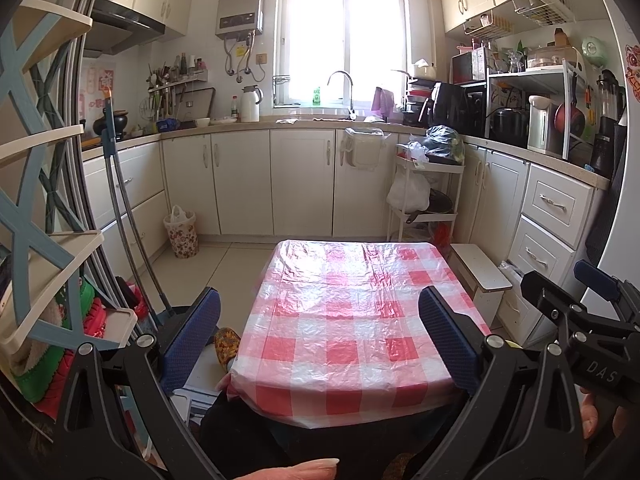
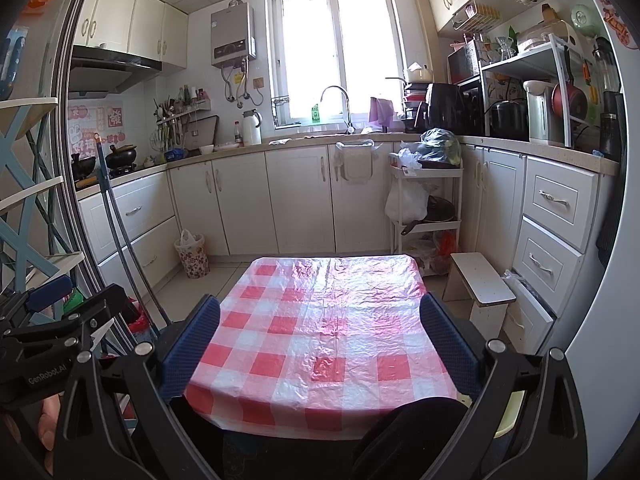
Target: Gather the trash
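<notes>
Trash bin point(image 1: 182, 232), the floral one lined with what looks like a bag, stands far-left beyond the checkered table point(image 1: 348, 320); left gripper point(image 1: 320, 344) and right gripper point(image 2: 320, 344) both gape empty.

Floral trash bin point(image 1: 181, 231), bag-lined, upright, by cabinets

Two black hand-held grippers with blue pads

Above the checked tablecloth point(image 1: 352, 320), the left gripper point(image 1: 320, 336) and right gripper point(image 2: 320, 340) share black ribbed frames, silver round screws and dimpled navy fingers point(image 1: 192, 340); white lettering reads "DAS" on one, "GenRobot.AI" on the other
</notes>
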